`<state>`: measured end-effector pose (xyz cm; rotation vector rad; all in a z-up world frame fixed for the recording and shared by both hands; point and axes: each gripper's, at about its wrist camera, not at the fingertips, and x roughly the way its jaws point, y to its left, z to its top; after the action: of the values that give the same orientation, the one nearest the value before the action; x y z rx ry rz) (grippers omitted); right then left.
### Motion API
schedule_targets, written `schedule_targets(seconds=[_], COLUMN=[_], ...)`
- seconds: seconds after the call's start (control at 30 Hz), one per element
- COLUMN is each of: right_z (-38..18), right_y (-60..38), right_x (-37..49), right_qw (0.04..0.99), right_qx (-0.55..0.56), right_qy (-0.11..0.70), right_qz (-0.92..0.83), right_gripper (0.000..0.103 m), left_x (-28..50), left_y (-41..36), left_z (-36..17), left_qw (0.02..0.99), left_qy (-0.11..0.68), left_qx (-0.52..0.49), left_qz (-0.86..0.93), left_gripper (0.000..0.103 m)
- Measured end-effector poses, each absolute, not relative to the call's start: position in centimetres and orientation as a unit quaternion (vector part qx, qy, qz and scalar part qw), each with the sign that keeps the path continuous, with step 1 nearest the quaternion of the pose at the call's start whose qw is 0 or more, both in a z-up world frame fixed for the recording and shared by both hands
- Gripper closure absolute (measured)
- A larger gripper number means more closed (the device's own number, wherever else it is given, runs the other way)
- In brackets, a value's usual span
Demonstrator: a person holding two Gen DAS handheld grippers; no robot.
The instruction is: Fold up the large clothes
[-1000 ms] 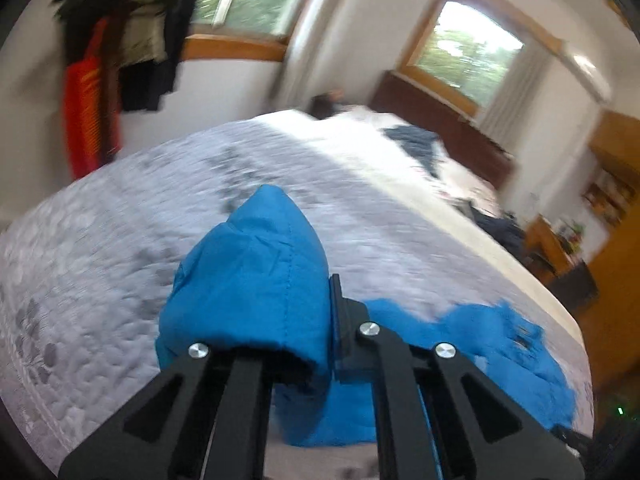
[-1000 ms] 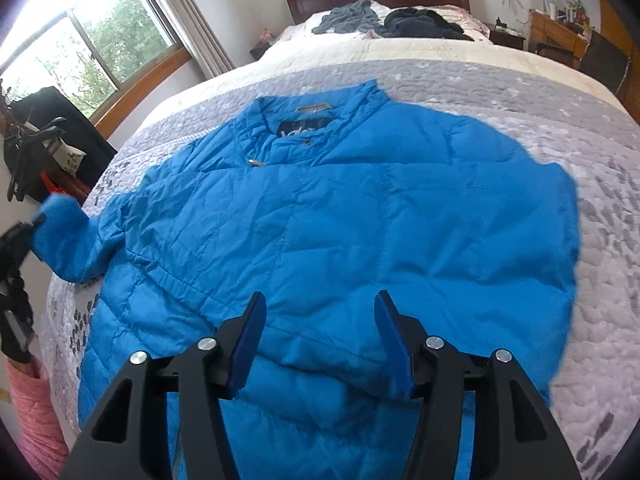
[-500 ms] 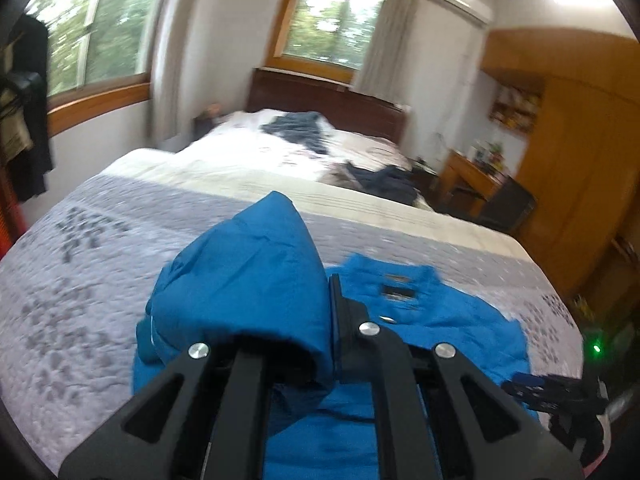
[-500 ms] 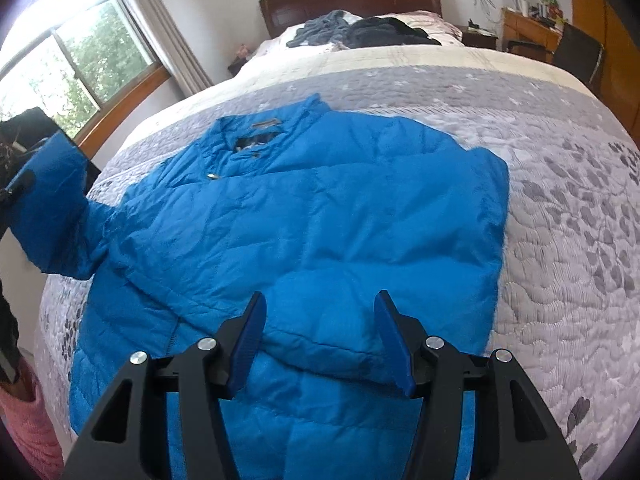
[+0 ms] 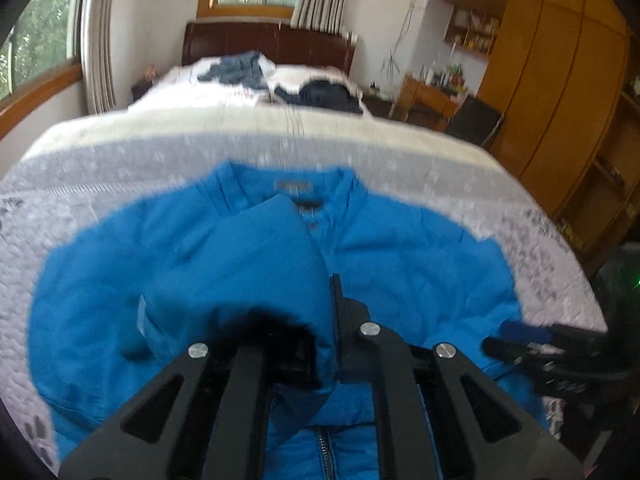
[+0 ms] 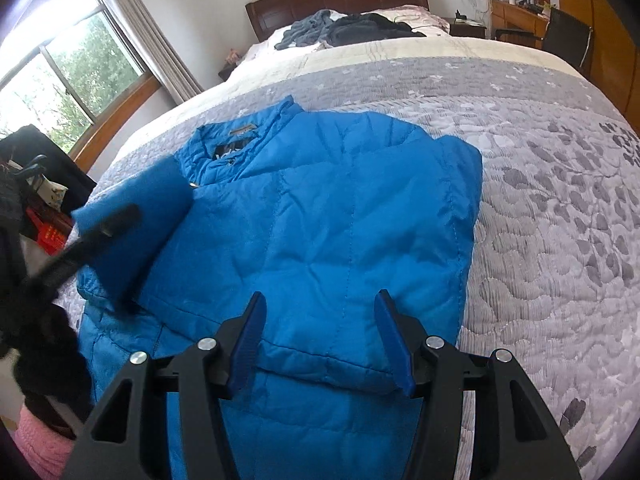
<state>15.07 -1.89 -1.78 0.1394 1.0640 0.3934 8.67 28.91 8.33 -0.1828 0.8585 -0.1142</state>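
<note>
Jacket point(image 6: 320, 216) flat on bed point(image 6: 560, 200); sleeve point(image 5: 256, 264), clamped in left gripper point(image 5: 316, 344), now swung inward over chest. Right gripper point(image 6: 320, 340) fingers apart, idle. Fold underway.

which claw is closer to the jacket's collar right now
Left. The left claw, shut on the blue sleeve, is raised over the jacket's chest, just short of the collar. The right claw hangs open near the jacket's lower half, farther back.
</note>
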Motion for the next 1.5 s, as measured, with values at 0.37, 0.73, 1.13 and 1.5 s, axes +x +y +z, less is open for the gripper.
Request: schedule_targets(seconds=[0.37, 0.73, 1.13, 1.5], right_z=[-1.7, 2.0, -2.4, 2.7], right_y=[-1.5, 7.9, 14.8, 8.5], right_x=[15.0, 17.0, 21.8, 20.6], right_qw=[0.842, 0.78, 0.724, 0.757], right_qx=[0.06, 0.086, 0.114, 0.143], right_qy=[0.504, 0.541, 0.617, 0.562], right_qz=[0.184, 0.301, 0.288, 0.301], right_gripper=[0.046, 0.031, 0.059, 0.086], left_x=[5.1, 2.5, 4.3, 4.9], left_y=[32.7, 43.0, 45.7, 41.7], left_z=[8.4, 9.3, 5.5, 9.5], left_qw=[0.884, 0.914, 0.898, 0.906], left_qy=[0.436, 0.397, 0.422, 0.4], left_qx=[-0.121, -0.088, -0.127, -0.128], left_qz=[-0.121, 0.006, 0.004, -0.048], left_gripper=[0.057, 0.05, 0.051, 0.05])
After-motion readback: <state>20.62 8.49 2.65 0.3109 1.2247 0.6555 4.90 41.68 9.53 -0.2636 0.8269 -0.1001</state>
